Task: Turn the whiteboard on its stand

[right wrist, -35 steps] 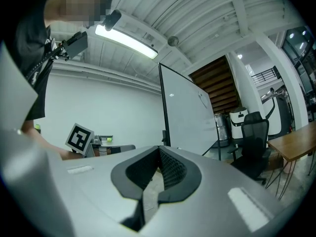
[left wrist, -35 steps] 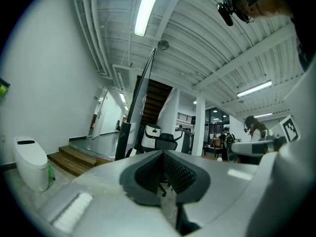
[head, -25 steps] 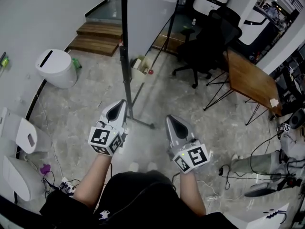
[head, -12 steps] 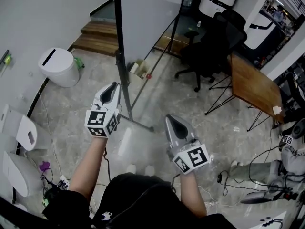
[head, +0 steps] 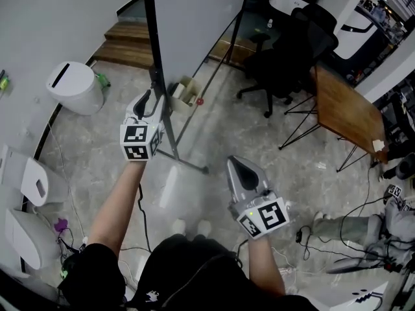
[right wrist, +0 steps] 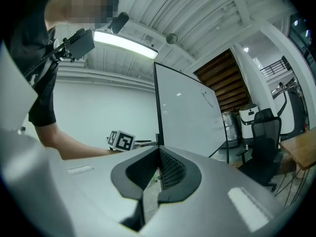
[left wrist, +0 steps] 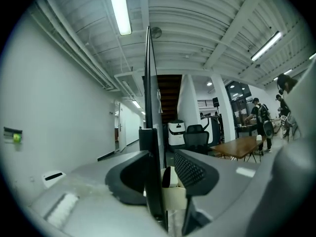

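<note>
Two grippers are seen above a grey stone floor [head: 97,161], with a white bin [head: 72,87] at the left and a black chair [head: 292,57] and wooden table [head: 343,112] at the right. The whiteboard [head: 188,24] stands upright, long edge vertical, face turned rightward. Its black edge is straddled, unclamped, by the left gripper [head: 149,97], whose jaws have just been opening. The right gripper [head: 235,163] is closed, empty, and well apart from the board.

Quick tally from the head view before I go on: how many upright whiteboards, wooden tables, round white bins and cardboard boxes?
Whiteboard: 1
Wooden table: 1
Round white bin: 1
Cardboard box: 1
Total: 4
</note>
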A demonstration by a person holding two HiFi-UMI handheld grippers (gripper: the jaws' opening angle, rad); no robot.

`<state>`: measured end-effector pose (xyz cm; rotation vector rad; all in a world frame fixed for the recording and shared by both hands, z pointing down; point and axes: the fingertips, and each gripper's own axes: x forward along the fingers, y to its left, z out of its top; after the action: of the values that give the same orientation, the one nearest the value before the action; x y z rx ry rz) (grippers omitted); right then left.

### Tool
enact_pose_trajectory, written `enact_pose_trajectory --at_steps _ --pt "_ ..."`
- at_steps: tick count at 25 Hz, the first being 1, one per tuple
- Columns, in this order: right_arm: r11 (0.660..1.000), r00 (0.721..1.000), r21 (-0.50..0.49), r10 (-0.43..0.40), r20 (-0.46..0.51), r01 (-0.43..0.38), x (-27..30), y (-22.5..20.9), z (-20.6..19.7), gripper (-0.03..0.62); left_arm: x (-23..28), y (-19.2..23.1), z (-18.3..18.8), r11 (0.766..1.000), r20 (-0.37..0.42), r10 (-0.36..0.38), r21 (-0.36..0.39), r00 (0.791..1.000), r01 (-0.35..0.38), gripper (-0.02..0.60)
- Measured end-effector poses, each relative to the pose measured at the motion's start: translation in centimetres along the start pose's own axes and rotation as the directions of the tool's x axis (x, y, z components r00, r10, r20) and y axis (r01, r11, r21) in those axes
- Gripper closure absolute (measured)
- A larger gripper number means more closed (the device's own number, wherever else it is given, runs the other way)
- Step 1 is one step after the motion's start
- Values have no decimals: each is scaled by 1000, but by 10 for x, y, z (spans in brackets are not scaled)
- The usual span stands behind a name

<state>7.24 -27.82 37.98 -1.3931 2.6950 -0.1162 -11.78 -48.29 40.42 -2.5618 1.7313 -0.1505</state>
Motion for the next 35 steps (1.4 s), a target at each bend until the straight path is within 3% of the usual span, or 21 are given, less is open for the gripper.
enact_pose_trajectory --at_steps 11,20,25,35 --pt "1000 1000 20 19 -21 -18 27 19 -11 589 47 19 -21 1000 -49 10 -21 999 -11 311" --pt "1000 1000 10 7 -6 -7 57 34 -9 589 71 24 -32 999 -60 -10 -37 998 8 308" --pt "1000 1000 3 -25 1 25 56 31 -6 589 76 23 -34 999 -59 -25 -45 998 22 378" --pt "998 998 5 -62 4 62 48 35 -4 589 76 21 -35 996 -69 -36 -83 997 30 387"
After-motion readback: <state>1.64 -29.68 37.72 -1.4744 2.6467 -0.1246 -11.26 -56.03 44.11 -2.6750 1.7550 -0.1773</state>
